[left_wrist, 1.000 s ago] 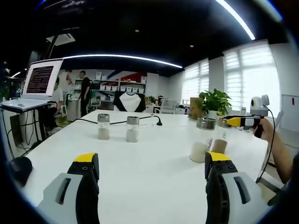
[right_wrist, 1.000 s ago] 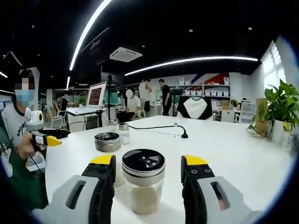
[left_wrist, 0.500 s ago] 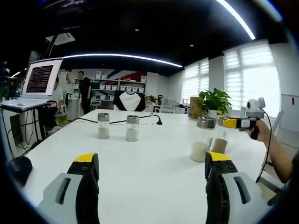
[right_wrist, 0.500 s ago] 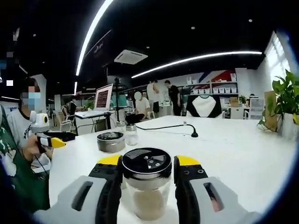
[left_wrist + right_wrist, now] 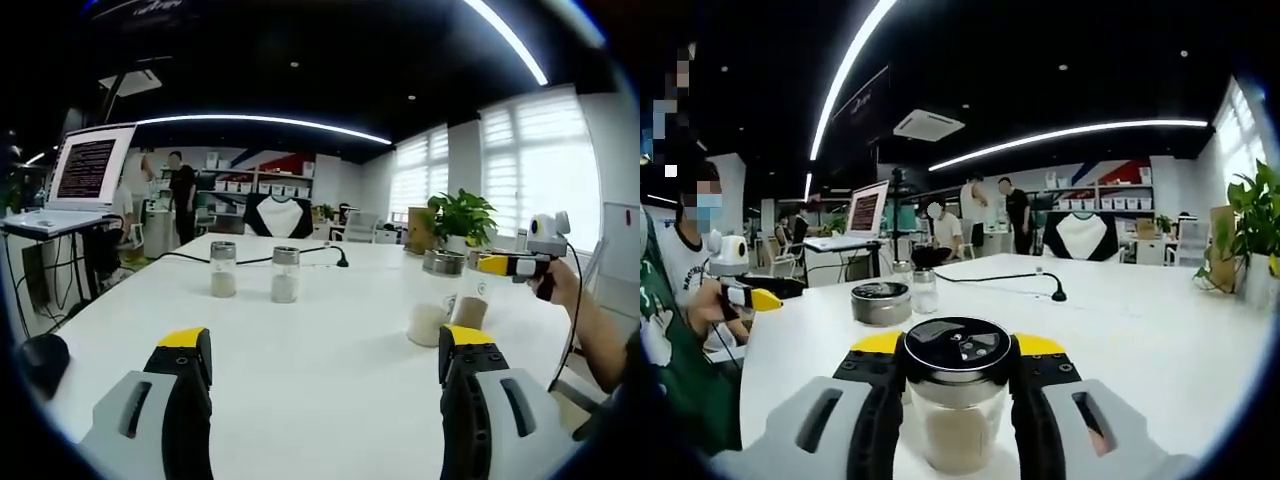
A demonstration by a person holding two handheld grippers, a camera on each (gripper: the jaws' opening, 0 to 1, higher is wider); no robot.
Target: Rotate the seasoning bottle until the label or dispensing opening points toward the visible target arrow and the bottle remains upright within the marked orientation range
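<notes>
Bottle with the dark lid stands upright on the white table, squeezed between the right hand-held gripper jaws. Left hand-held gripper is wide open, holding nothing.

Left gripper view sits low over the bench, facing along it toward the windows. Right gripper view looks across from the opposite side, close on the seasoning bottle. Both share the benchtop and laptop.
</notes>
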